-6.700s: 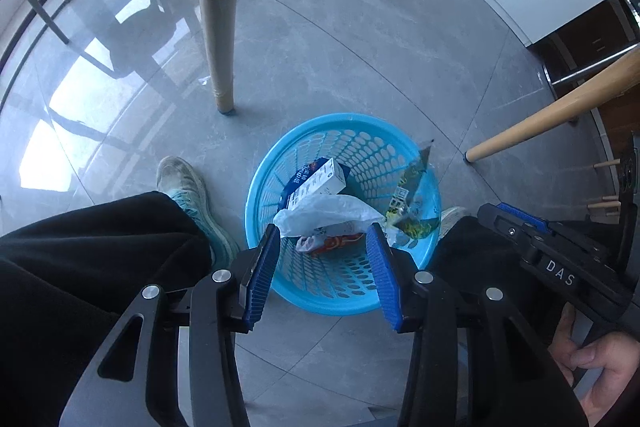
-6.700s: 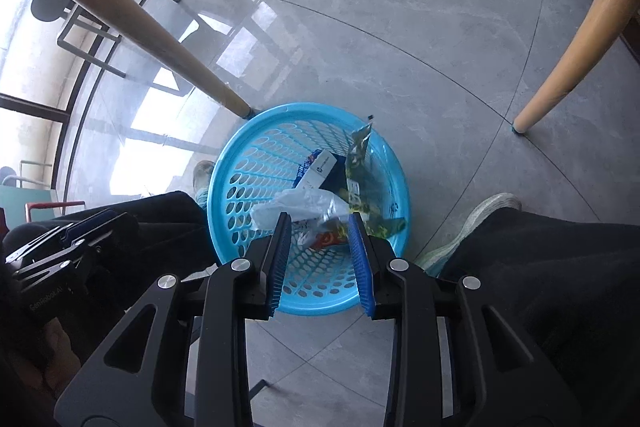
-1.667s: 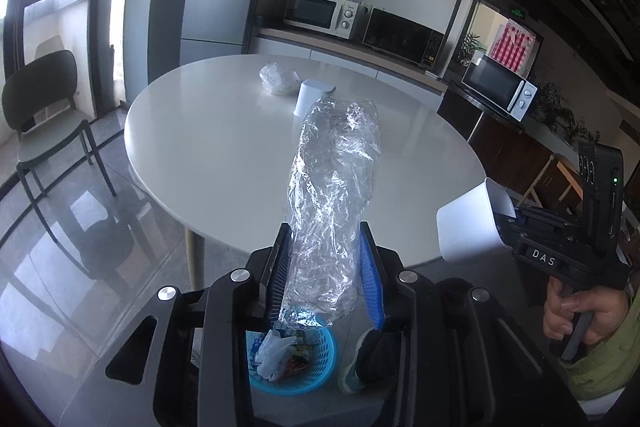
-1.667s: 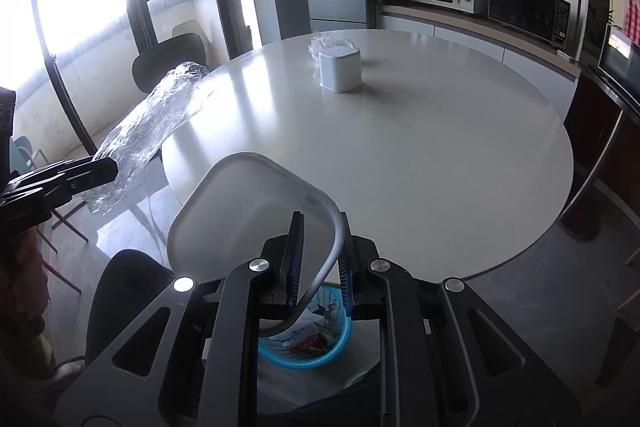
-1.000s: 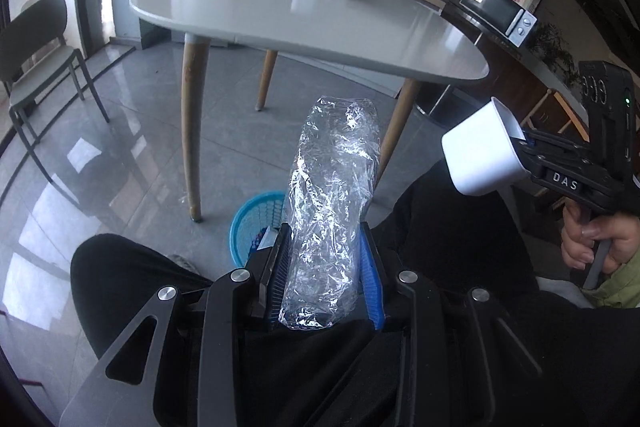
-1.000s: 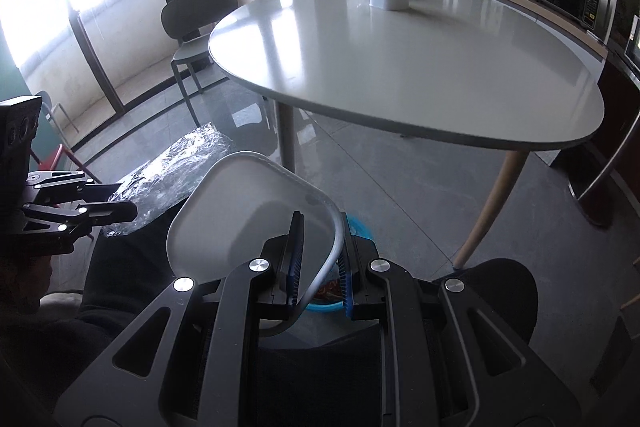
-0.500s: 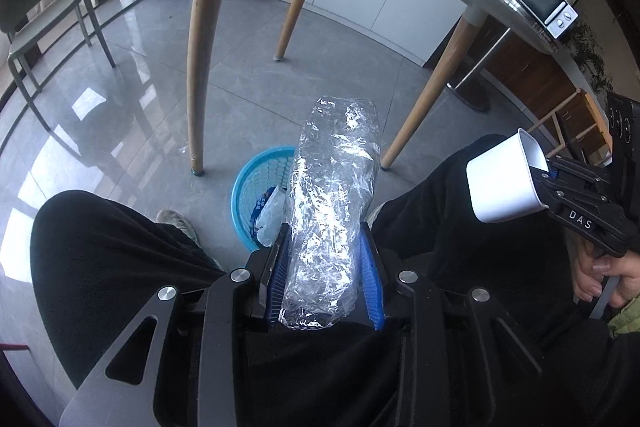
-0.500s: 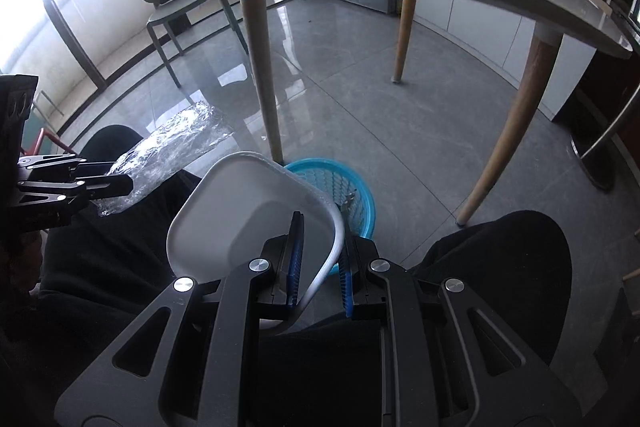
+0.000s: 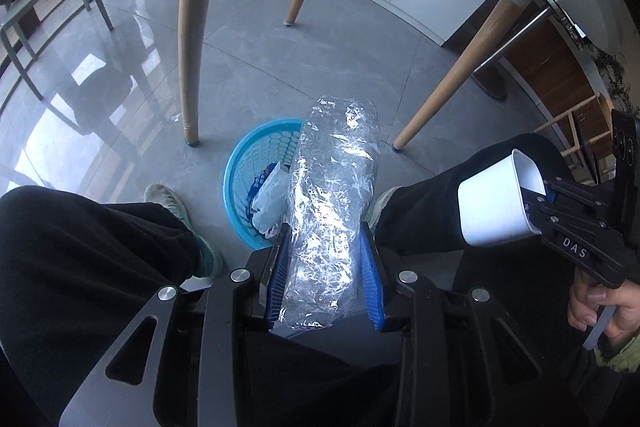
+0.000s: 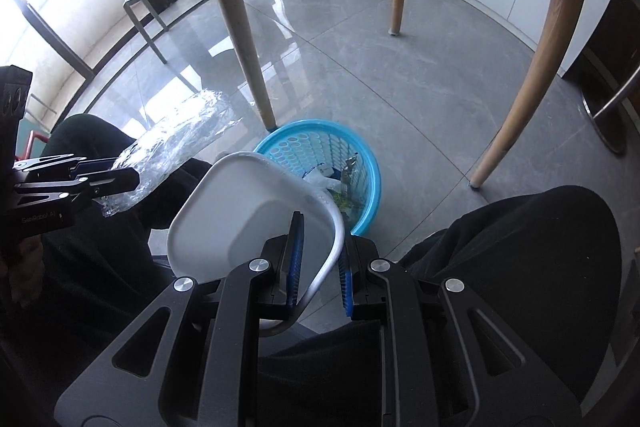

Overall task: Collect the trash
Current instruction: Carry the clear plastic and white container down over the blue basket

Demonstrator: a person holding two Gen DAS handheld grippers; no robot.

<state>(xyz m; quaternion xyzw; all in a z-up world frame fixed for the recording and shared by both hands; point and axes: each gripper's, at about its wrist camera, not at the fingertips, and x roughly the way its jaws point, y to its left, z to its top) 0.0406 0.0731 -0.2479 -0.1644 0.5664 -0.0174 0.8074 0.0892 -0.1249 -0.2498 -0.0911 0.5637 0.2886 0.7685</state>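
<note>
Basket on floor between feet.

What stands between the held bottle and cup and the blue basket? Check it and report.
Nothing visible blocks the way. The crushed plastic bottle in the left gripper and the white cup in the right gripper hang above the blue basket, which sits on the floor between the person's legs, its opening clear.

left tongs: black frame, silver screws, ribbed blue pads | right tongs: same build, "DAS" in white on side | person: black trousers, pale green-soled shoes, green sleeve lower right
</note>
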